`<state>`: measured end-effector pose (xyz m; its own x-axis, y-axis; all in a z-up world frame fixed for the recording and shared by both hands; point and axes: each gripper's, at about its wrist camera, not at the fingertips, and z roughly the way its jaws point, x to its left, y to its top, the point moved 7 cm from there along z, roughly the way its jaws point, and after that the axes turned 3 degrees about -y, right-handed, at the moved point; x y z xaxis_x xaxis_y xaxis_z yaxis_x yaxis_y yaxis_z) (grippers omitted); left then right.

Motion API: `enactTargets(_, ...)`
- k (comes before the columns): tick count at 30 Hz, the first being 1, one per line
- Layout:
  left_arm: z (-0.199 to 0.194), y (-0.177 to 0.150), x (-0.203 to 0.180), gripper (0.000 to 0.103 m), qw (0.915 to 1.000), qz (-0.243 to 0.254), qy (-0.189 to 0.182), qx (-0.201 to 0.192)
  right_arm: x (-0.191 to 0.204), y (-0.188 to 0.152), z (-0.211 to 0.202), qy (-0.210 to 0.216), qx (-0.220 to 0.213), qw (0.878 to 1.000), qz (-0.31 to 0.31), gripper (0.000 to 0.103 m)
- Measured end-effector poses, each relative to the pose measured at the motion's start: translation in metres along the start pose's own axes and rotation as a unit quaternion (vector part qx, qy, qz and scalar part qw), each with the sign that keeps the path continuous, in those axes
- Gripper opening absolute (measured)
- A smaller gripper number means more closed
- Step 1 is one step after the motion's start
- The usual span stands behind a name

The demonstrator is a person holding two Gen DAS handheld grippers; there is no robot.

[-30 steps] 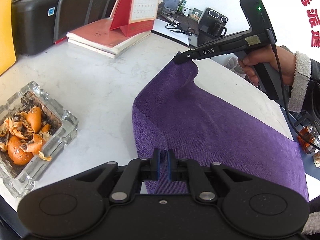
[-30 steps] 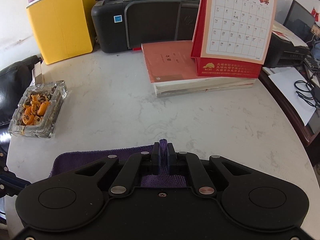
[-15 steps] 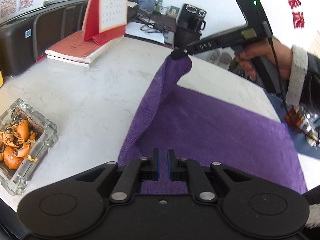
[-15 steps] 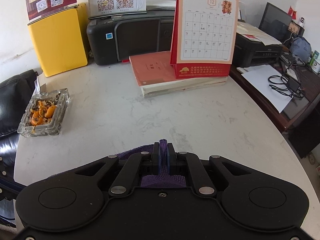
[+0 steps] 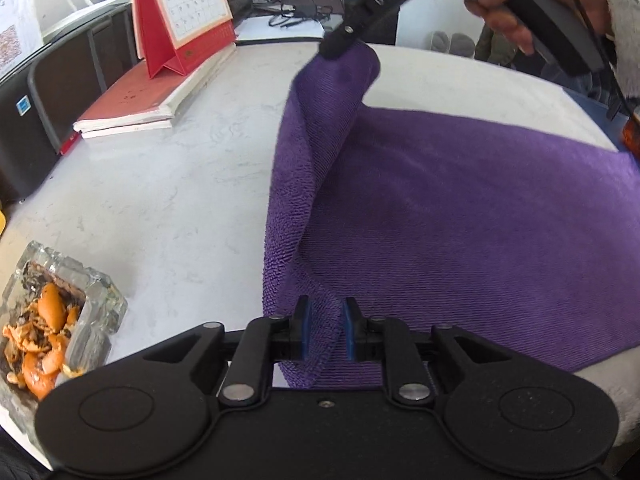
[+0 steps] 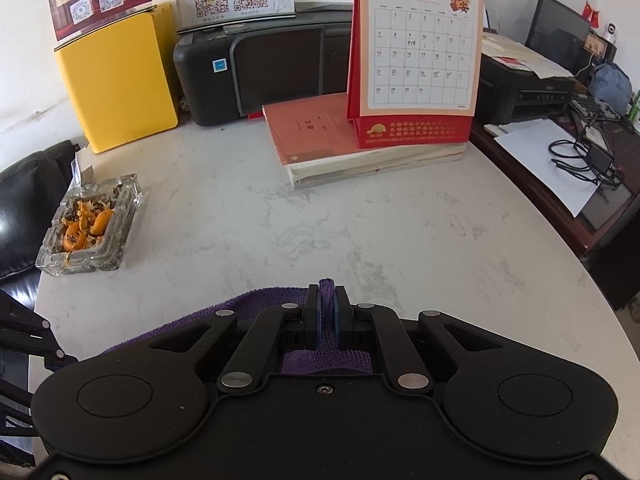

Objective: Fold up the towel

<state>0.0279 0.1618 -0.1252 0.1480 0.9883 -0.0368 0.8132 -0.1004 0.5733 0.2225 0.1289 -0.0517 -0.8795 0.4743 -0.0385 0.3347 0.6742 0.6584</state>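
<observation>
A purple towel (image 5: 460, 216) lies on the white marble table (image 5: 172, 184), its left edge lifted and curling over the flat part. My left gripper (image 5: 326, 326) is at the near corner; its jaws are opening, and the towel's fold hangs loosely between the blue pads. My right gripper (image 6: 327, 310) is shut on the far corner of the towel (image 6: 326, 294). In the left wrist view that right gripper (image 5: 336, 46), held by a hand (image 5: 532, 0), keeps its corner raised above the table.
A glass ashtray (image 5: 60, 316) with orange peel sits left of the towel. Red books (image 6: 344, 148) with a desk calendar (image 6: 416, 52) on them stand at the back, beside a black printer (image 6: 260, 64) and a yellow box (image 6: 116, 80).
My left gripper sank toward the table and its jaws parted around the towel corner. The right gripper carried its raised corner further over the flat part, so the lifted edge curls more.
</observation>
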Motion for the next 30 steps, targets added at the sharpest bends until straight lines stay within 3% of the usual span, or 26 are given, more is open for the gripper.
enactTargets(9,0.007,0.002,0.004,0.025,0.9996,0.015,-0.019,0.012,-0.008,0.001,0.028,0.021,0.016,1.0,0.013,0.005)
enactTargets(14,0.009,0.003,0.004,0.04,0.9992,0.029,-0.011,0.023,-0.011,-0.001,0.036,0.027,0.021,0.999,0.018,0.005)
enactTargets(22,0.008,0.001,0.008,0.041,0.9993,0.012,-0.023,0.025,-0.013,-0.002,0.041,0.031,0.026,0.999,0.021,0.005)
enactTargets(30,0.006,0.003,0.015,0.033,0.999,0.006,-0.037,0.025,-0.014,-0.004,0.044,0.03,0.03,0.999,0.02,0.005)
